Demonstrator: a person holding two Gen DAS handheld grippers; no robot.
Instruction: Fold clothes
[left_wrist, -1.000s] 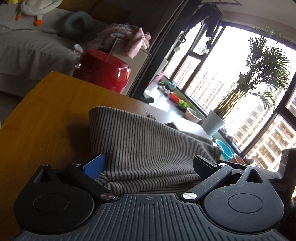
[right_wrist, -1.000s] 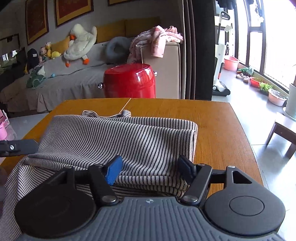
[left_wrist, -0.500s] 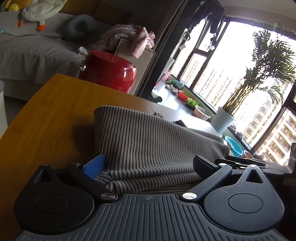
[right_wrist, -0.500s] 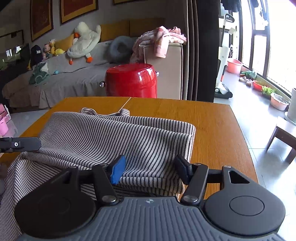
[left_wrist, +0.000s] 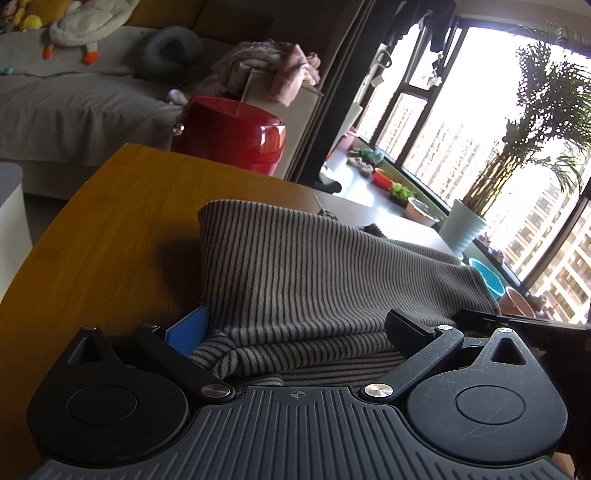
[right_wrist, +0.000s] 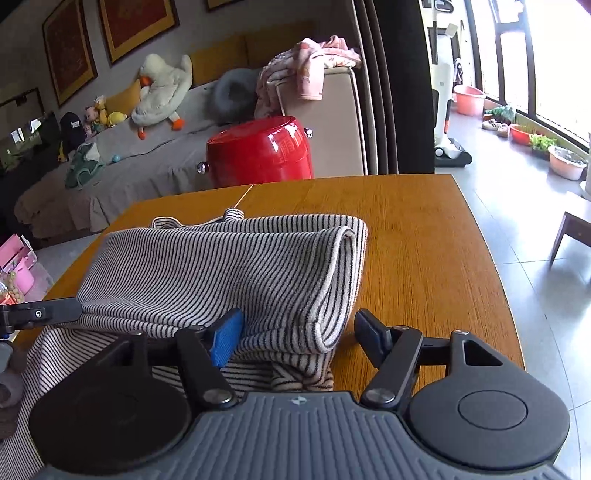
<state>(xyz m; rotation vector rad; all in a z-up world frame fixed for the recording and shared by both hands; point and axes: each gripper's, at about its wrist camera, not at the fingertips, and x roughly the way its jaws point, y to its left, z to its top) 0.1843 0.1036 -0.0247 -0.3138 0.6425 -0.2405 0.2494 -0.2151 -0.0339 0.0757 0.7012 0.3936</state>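
Note:
A black-and-white striped garment (right_wrist: 221, 273) lies folded on the wooden table (right_wrist: 424, 240); its rolled fold edge is on the right and a loose layer hangs over the near edge. My right gripper (right_wrist: 299, 336) is open around the near right corner of the fold, with a blue pad (right_wrist: 227, 336) against the cloth. The left gripper's finger (right_wrist: 40, 314) shows at the garment's left side. In the left wrist view the same garment (left_wrist: 314, 269) fills the middle, and my left gripper (left_wrist: 295, 328) stands open with the near folded edge between its fingers.
A red round container (right_wrist: 258, 151) stands on the floor just past the table's far edge. Behind it is a grey sofa (right_wrist: 129, 162) with plush toys and a pink garment. The table's right edge (right_wrist: 495, 266) drops to tiled floor with a small wooden stool (right_wrist: 572, 236).
Both wrist views have shifted and tilted a little. The fold's right edge now looks rounder and more raised. The jaws of both grippers are as wide as before.

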